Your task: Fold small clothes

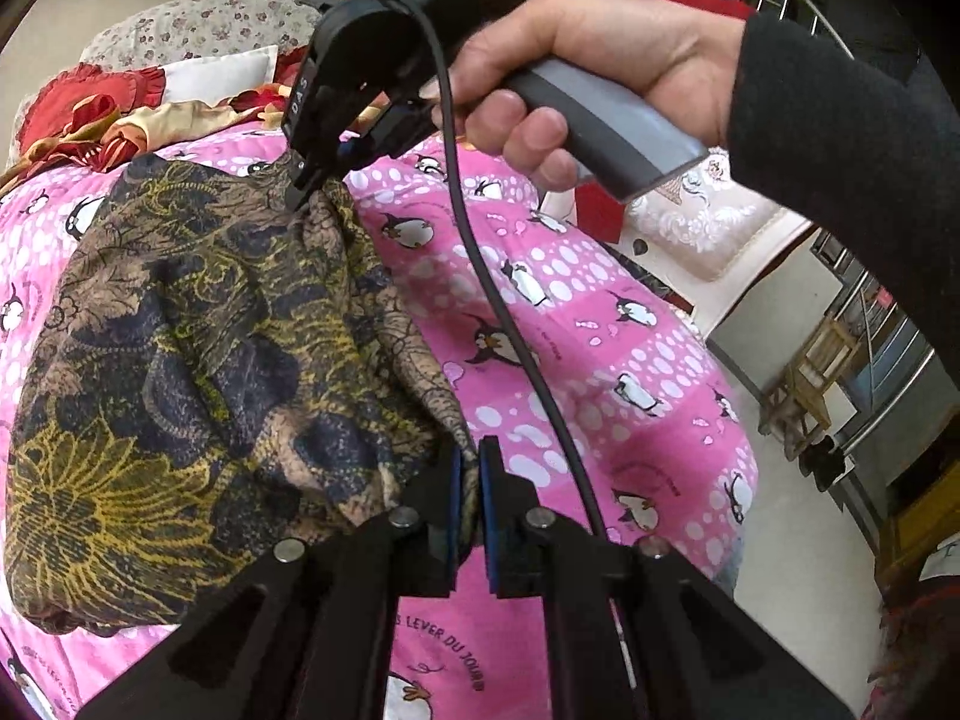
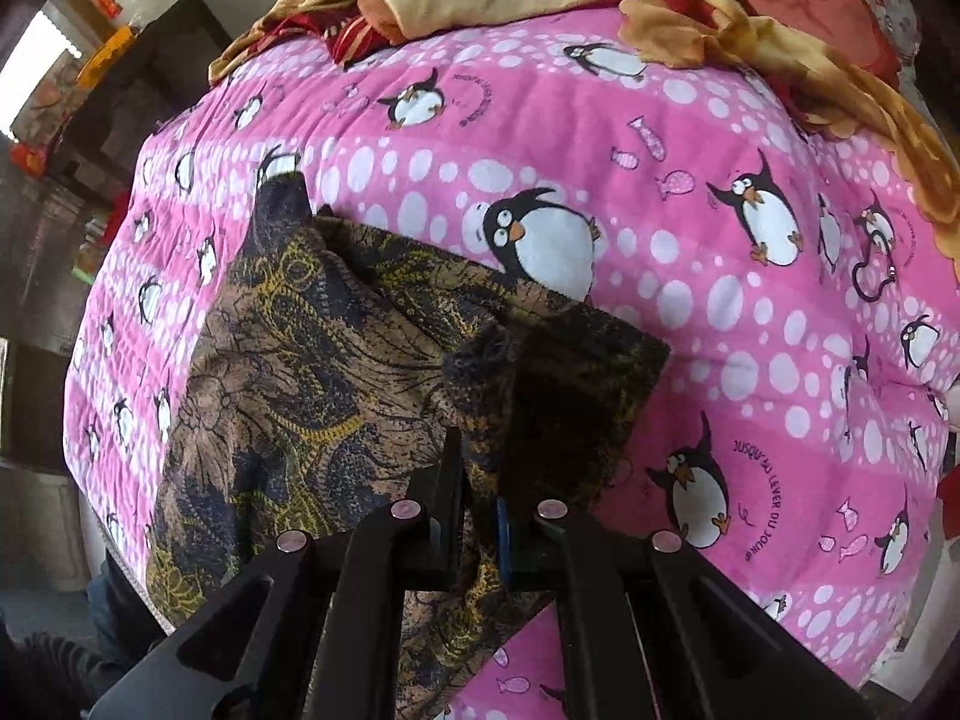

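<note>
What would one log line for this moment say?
step: folding | left gripper: shut on patterned cloth | right gripper: shut on patterned cloth | surface: penguin blanket

Pink penguin-print blanket [image 2: 540,138]: curved dark lettering "JUSQU'AU LEVER DU JOUR" beside a penguin in the right wrist view; partly readable as "LEVER DU JOUR" in the left wrist view. Right gripper [image 1: 298,195]: white characters on its finger, apparently "DAS".

Soft daylight fills the room, brightest at a window [image 2: 42,54] in the upper left of the right wrist view, where it blows out white. The pink bedspread [image 1: 600,324] looks evenly lit, with faint shadows. Both fisheye frames bend hard at the edges, with dark corners and slight blur.
</note>
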Demonstrator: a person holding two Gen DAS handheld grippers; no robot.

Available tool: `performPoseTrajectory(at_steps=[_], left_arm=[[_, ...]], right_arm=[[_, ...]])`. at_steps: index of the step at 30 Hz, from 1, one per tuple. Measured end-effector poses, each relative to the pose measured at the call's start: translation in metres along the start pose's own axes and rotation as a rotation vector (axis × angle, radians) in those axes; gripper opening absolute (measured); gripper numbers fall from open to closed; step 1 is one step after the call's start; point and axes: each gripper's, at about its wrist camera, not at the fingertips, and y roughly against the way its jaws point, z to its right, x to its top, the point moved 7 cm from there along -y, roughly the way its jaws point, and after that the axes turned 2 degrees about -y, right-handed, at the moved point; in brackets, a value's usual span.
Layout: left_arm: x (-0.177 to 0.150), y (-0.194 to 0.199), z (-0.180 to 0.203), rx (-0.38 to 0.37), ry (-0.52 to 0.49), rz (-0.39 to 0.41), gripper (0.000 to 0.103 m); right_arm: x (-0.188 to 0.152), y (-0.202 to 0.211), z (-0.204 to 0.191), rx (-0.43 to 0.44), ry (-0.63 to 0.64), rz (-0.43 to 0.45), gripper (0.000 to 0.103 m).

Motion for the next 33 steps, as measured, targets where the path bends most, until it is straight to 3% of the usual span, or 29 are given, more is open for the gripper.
performPoseTrajectory(at_steps=[4,6,11,19,23,26,28,30,33], left_arm=[[0.000,0.002,0.008,-0.035,-0.007,0.003,0.004],[-0.004,-0.002,0.012,-0.016,-0.041,-0.004,0.004],[-0.014,-0.011,0.005,-0.019,-0.022,-0.029,0.004],[0.001,0.035,-0.008,-0.073,0.040,0.018,0.004],[0.004,0.061,-0.037,-0.038,0.097,0.046,0.006],[0.005,0.073,-0.065,0.023,0.125,0.056,0.013],[0.006,0.082,-0.090,0.075,0.148,0.067,0.024],[0.005,0.087,-0.113,0.133,0.166,0.079,0.042],[0.001,0.085,-0.139,0.158,0.216,0.050,0.045]], right_arm=[[-0.003,0.006,0.006,0.013,-0.012,0.013,0.007],[-0.005,0.009,0.010,0.025,-0.015,0.021,0.007],[-0.015,-0.015,0.018,-0.007,-0.013,-0.006,0.007],[-0.019,-0.020,0.017,-0.033,-0.007,0.028,0.007],[-0.019,-0.021,0.017,-0.051,0.006,0.040,0.008],[-0.021,-0.016,0.018,-0.077,-0.007,0.045,0.020],[-0.025,0.001,0.020,-0.126,-0.023,0.051,0.021],[-0.031,0.036,0.016,-0.165,-0.024,0.130,0.021],[-0.054,0.082,-0.021,-0.112,0.010,0.253,0.026]])
